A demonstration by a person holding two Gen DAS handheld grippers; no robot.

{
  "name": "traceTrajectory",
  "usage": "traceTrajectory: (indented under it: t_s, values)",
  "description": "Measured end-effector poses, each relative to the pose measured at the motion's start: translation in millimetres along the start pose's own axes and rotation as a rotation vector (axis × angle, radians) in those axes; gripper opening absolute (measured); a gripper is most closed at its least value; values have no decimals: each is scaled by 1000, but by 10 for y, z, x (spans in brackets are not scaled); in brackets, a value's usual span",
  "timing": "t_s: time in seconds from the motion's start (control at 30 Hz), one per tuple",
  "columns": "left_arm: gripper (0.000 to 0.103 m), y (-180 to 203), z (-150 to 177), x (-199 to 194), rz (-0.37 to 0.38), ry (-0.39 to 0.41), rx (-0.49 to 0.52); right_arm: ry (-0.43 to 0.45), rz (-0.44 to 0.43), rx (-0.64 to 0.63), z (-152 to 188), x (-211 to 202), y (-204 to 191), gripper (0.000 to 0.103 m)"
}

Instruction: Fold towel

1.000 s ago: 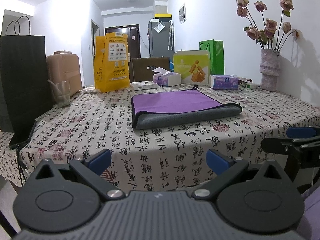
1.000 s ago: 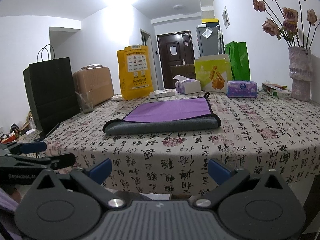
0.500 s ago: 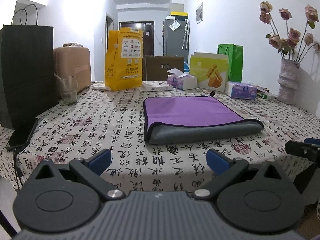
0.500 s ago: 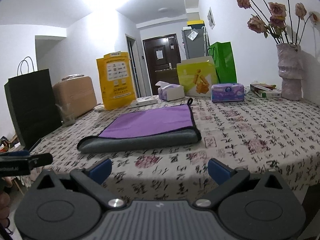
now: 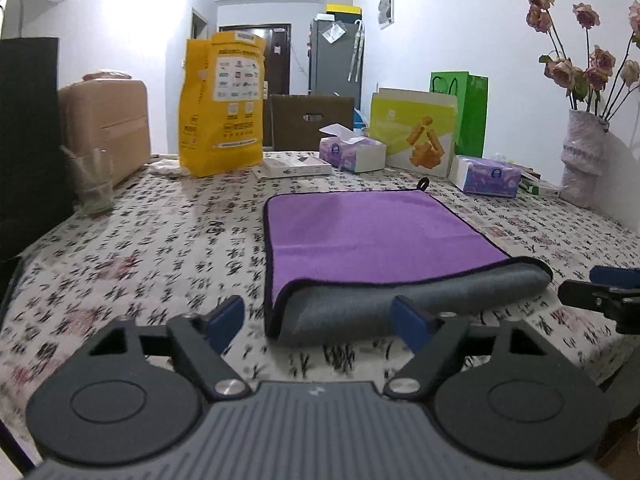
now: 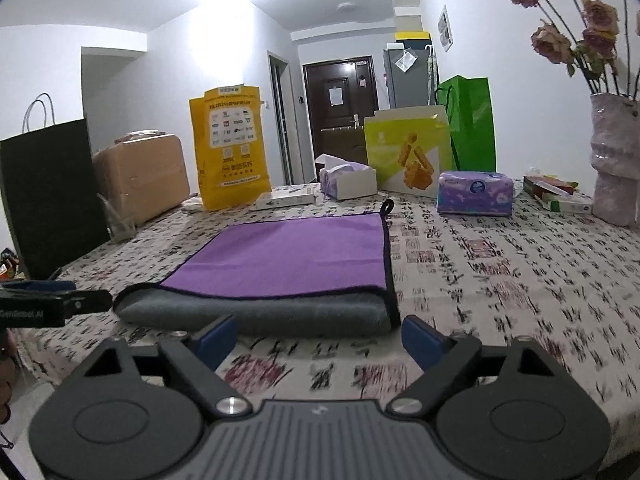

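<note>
1. Both of your grippers have come closer to the towel (image 5: 372,236) than a second ago: its grey rolled fold, then well ahead across the tablecloth (image 5: 160,240), now sits just past your fingertips.
2. Your left gripper (image 5: 318,320) stands wide open and holds nothing, lined up on the fold's left end; your right gripper (image 6: 318,338) is equally spread and empty at the right end.
3. You find the towel already doubled once, purple face up, flat near the table's front edge, its hanging loop at the far corner.
4. You risk pinching only the grey lower layer; the purple layer would then slide off and undo the fold.
5. You could also catch the tablecloth with the low fingers and drag it, which would likely tip the glass (image 5: 90,184) or the vase (image 6: 614,160).
6. You have an uneven lift to watch: one side leading would skew the edges.
7. Containers: the vase holds dried roses, two tissue boxes (image 6: 346,176) show tissue, and the glass looks empty; what the bags hold cannot be seen.
</note>
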State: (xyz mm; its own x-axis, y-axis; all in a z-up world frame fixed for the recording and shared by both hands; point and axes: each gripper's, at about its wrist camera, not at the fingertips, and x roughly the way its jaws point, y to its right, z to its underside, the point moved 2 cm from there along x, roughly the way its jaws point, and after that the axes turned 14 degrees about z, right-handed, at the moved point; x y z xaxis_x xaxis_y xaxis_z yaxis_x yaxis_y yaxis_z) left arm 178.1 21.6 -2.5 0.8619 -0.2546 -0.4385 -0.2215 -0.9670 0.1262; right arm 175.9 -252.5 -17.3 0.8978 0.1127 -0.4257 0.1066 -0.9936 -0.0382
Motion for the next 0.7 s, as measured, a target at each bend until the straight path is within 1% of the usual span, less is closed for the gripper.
traceTrajectory:
  t_s: [0.03,0.13,0.17,0.2,0.23,0.27,0.3,0.33,0.37,0.4,0.43,0.47,0.5,0.53,0.57,0.6,0.63,0.67,0.7]
  values:
    - [76,-25,-21,61,3,-8,0,-3,-1,-3,-30,69,10,85]
    - [73,-131,-86,258,9,-38,-11,-16,2,-14,-92,237,33,82]
    - [69,-170,-103,317,11,-50,-15,-21,5,-19,-109,298,47,78]
    - [68,-215,-121,375,20,-64,-23,-28,6,-24,-123,355,62,75]
    - [63,-258,-135,426,34,-80,-33,-40,6,-27,-143,432,75,71]
    - [55,-302,-147,476,50,-103,-48,-50,4,-28,-158,487,91,68]
    - [51,-345,-154,520,68,-124,-63,-59,3,-27,-172,546,109,67]
    - [41,-382,-151,555,88,-146,-77,-69,2,-26,-189,611,132,67]
    - [35,-421,-147,589,110,-170,-88,-76,1,-25,-202,661,151,67]
    - [34,-454,-142,613,125,-187,-99,-84,-2,-24,-216,714,167,66]
    - [28,-477,-138,624,135,-196,-105,-95,-5,-22,-227,765,183,65]
    - [21,-496,-133,628,148,-203,-107,-107,-10,-20,-237,814,195,62]
    - [17,-501,-134,630,156,-206,-106,-118,-18,-20,-241,853,203,59]
    - [10,-507,-133,627,156,-208,-103,-128,-28,-23,-238,888,209,50]
    - [6,-512,-134,624,148,-208,-101,-139,-33,-27,-237,920,209,36]
    - [6,-517,-138,620,145,-209,-97,-150,-36,-32,-234,947,207,29]
    - [5,-522,-147,613,147,-208,-94,-158,-38,-39,-233,973,202,18]
    - [5,-523,-163,611,145,-207,-88,-162,-37,-50,-234,990,193,11]
    - [5,-520,-184,607,143,-202,-81,-162,-38,-61,-242,997,182,9]
